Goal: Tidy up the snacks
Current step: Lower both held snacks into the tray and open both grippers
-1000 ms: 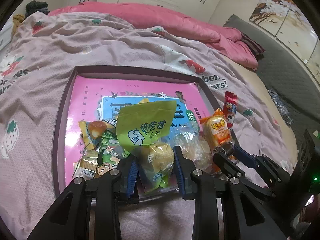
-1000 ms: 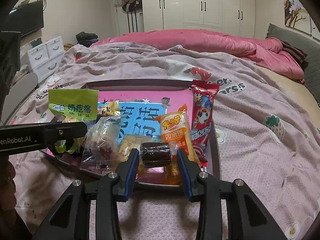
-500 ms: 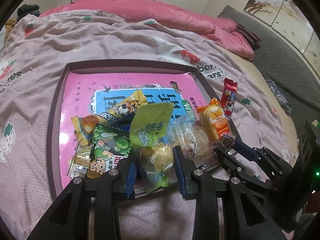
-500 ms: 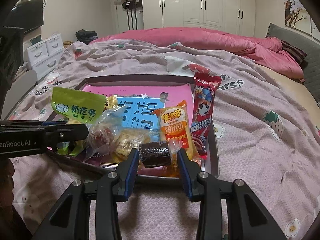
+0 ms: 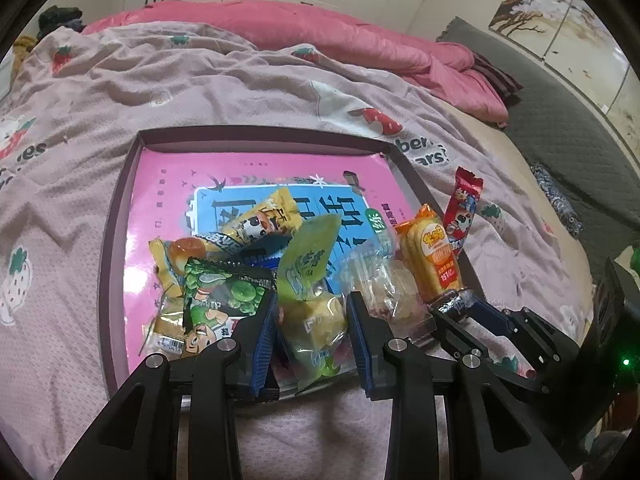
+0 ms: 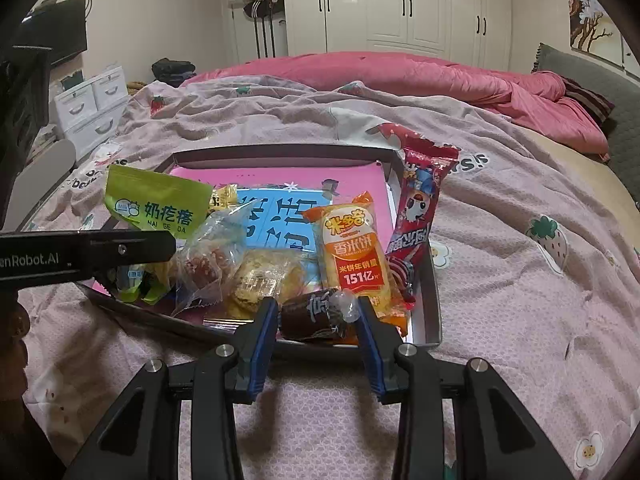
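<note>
Both grippers are busy at the near edge of the tray (image 5: 120,216), which sits on the strawberry blanket (image 5: 60,184). The left gripper (image 5: 310,330) is clamped on the green-and-yellow snack bag (image 5: 316,312), whose top flap pokes up over the tray. The right gripper (image 6: 318,318) is grasping a dark brown wrapped cake (image 6: 310,314) at the tray's near right corner, just in front of the orange rice cracker pack (image 6: 354,254). The red packet (image 6: 418,216) leans on the tray's right rim.

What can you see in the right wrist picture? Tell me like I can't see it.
The right gripper holds a dark brown snack packet between its fingers at the near edge of a tray of snacks on a pink bed. An orange rice cracker pack lies just behind.
</note>
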### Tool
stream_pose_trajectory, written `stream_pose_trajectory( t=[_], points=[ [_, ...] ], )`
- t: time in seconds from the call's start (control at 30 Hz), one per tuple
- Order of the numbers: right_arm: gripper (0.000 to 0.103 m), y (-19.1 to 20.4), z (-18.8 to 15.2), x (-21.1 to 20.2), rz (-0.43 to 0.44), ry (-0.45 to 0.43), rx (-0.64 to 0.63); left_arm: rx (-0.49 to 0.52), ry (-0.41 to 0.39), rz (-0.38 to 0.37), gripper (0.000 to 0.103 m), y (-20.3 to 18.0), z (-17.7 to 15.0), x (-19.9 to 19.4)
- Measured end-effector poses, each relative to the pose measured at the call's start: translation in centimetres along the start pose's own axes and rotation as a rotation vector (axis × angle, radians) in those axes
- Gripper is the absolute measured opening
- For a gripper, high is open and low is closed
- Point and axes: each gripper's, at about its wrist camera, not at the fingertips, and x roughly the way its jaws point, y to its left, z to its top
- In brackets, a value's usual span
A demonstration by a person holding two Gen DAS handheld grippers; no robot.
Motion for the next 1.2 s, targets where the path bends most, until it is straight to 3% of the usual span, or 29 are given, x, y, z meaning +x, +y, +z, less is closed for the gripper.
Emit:
stream_pose_trajectory(
  t=[0.7,1.2],
  points=[
    [0.04,-0.26,-0.03,-0.19,0.013,-0.004,0.034,0.018,-0.022,0.01,0.036,0.14,0.5,0.25],
    [0.04,-0.03,-0.27,-0.59,0.009,0.002,0.034,0.036,-0.036,0.006,0.054,-0.28,0.46,-0.48]
  ],
)
